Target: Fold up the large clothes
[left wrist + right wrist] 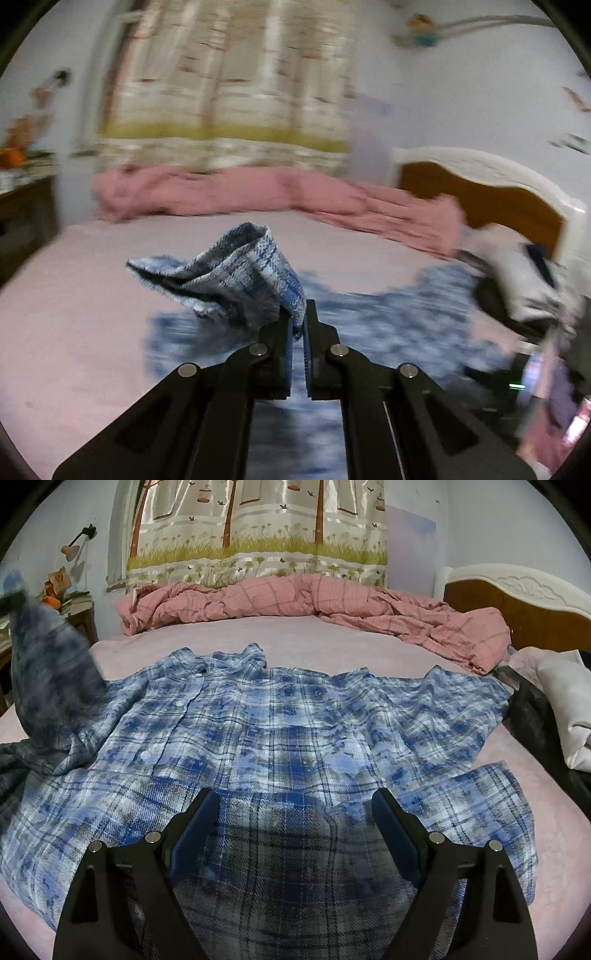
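Note:
A large blue and white plaid shirt (280, 723) lies spread, front up, on the pink bed sheet (535, 768). My left gripper (298, 314) is shut on the cuff end of the shirt's sleeve (236, 273), which hangs lifted and bunched above the bed. In the right wrist view that raised sleeve (48, 679) shows as a blurred blue shape at the left edge. My right gripper (293, 805) stands open low over the shirt's hem, with cloth below its fingers but nothing pinched between them.
A rumpled pink checked quilt (295, 598) runs along the far side of the bed under a patterned curtain (258, 535). A wooden headboard (517, 605) is at the right, with white and dark clothes (561, 709) piled before it. A cluttered nightstand (74, 605) stands left.

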